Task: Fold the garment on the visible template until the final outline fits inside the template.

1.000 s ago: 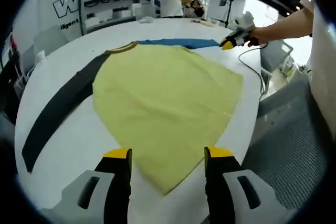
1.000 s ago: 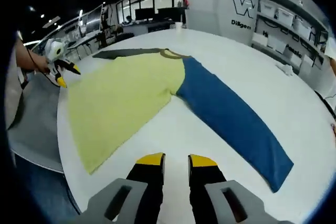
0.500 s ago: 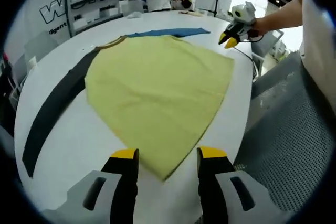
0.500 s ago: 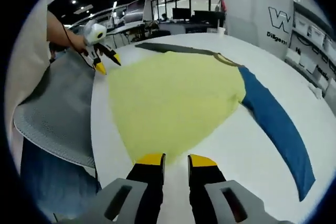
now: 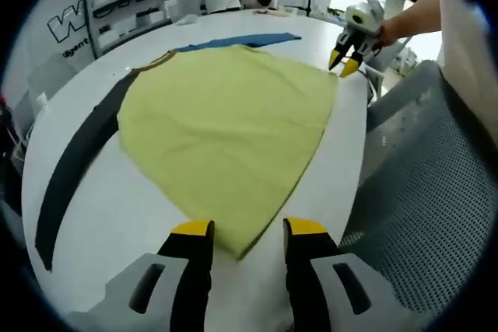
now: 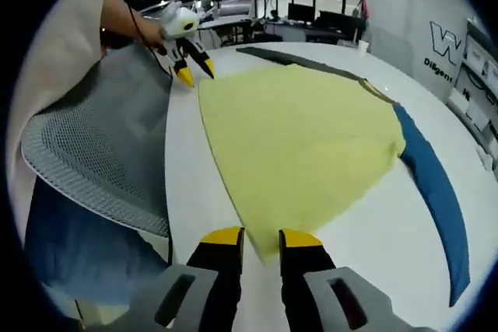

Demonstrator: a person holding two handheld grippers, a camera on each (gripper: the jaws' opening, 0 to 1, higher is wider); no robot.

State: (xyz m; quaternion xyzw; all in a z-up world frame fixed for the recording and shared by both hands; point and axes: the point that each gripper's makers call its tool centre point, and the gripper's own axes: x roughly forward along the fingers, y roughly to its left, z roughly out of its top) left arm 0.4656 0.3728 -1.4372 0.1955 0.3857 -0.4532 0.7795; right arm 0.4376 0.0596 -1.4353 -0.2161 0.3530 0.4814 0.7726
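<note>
**Both tongs closing on the hem corners**

The garment (image 5: 226, 126) lies spread flat on the white worktop (image 5: 117, 207), yellow body toward the near edge, its black sleeve (image 5: 74, 165) out to one side and its blue sleeve (image 6: 436, 192) to the other. No template outline can be made out under the cloth. The left tongs (image 5: 247, 229) stand apart, straddling one hem corner without pinching it; the right tongs (image 6: 262, 235) are also apart, tips just at the other corner.

To do this step well, I would slide each lower jaw under the cloth edge and pinch only one layer, well in from the tip, both at the same depth so the hem lifts level.

Against a second ago, both views have swung and come in: the hem corners now sit between the jaws, and each view's other tongs show nearer the cloth
</note>
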